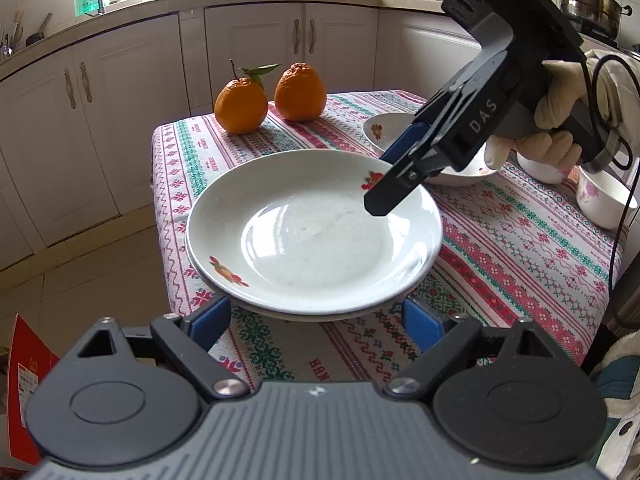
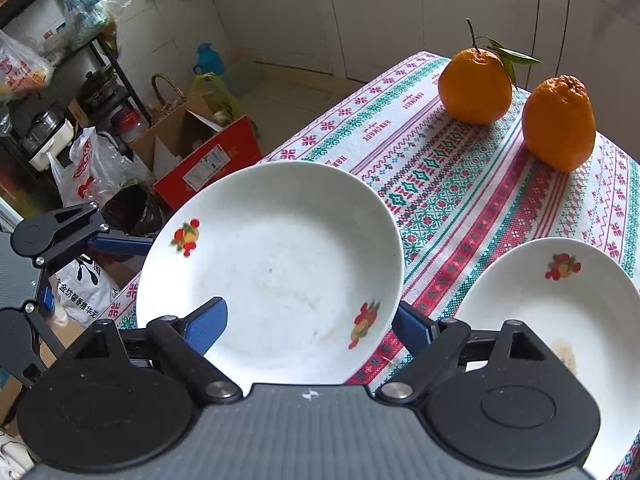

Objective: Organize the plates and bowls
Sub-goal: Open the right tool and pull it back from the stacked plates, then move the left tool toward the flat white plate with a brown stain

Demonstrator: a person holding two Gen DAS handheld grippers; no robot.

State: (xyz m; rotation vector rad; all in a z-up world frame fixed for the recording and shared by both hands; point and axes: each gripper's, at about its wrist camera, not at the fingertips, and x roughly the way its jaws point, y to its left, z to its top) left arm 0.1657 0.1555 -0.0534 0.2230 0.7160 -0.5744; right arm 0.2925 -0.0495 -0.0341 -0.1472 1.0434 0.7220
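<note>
Two white fruit-print plates are stacked near the table's left edge; the top plate [image 1: 312,228] rests on the lower one [image 1: 280,314]. My left gripper [image 1: 316,322] is open, its blue pads either side of the stack's near rim, under it. My right gripper [image 1: 386,188] is open over the top plate's far right rim. In the right wrist view the top plate [image 2: 272,268] lies between that gripper's spread pads [image 2: 308,328], one pad [image 2: 208,326] over the plate and the other outside the rim. Another plate [image 2: 560,308] sits to the right.
Two oranges [image 1: 240,106] [image 1: 299,94] stand at the table's far left corner. A shallow bowl [image 1: 400,132] and small white bowls [image 1: 604,200] sit at the right. The table's left edge drops to the floor, with boxes and bags [image 2: 208,148] below. Kitchen cabinets [image 1: 256,48] stand behind.
</note>
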